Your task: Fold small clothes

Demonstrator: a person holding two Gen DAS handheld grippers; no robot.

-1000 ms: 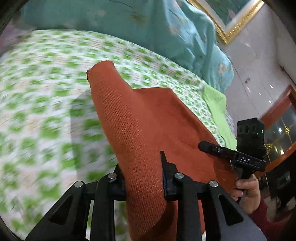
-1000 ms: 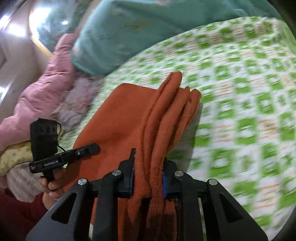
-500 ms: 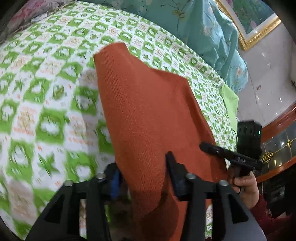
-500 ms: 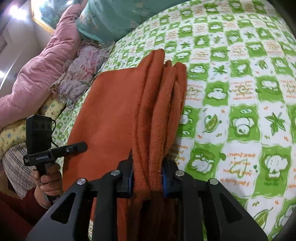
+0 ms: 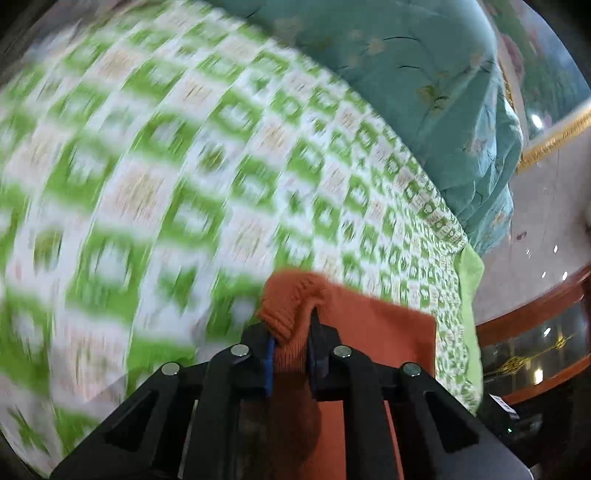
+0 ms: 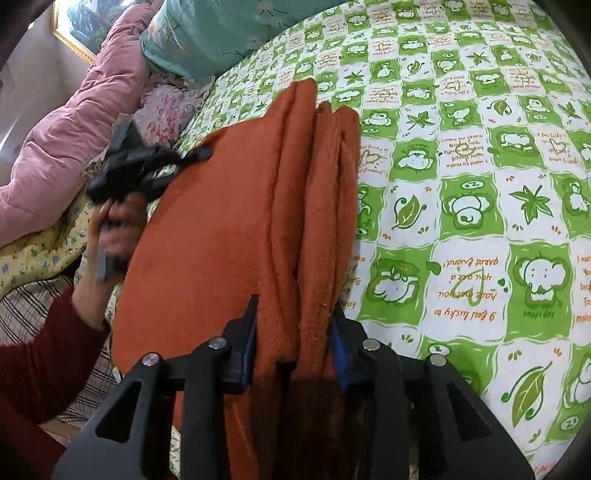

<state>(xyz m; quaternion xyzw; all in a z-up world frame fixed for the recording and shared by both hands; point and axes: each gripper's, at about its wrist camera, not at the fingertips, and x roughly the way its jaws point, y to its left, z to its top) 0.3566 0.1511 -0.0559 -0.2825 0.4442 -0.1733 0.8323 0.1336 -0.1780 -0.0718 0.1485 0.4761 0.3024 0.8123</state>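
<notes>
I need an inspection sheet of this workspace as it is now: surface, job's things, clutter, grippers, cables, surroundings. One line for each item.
Surface: bed sheet, white with green cartoon squares; blurred in the left wrist view.
Job's things: orange knit garment, lying partly on the sheet with several layers bunched along its right edge.
Clutter: pink quilt, teal quilt and a yellow floral cloth at the bed's edges.
Grippers: left gripper shut on a bunched corner of the garment; right gripper shut on the bunched layers; left hand holds its gripper handle.
Cables: nothing seen.
Surroundings: gold-framed picture on the wall; wooden cabinet beside the bed.
</notes>
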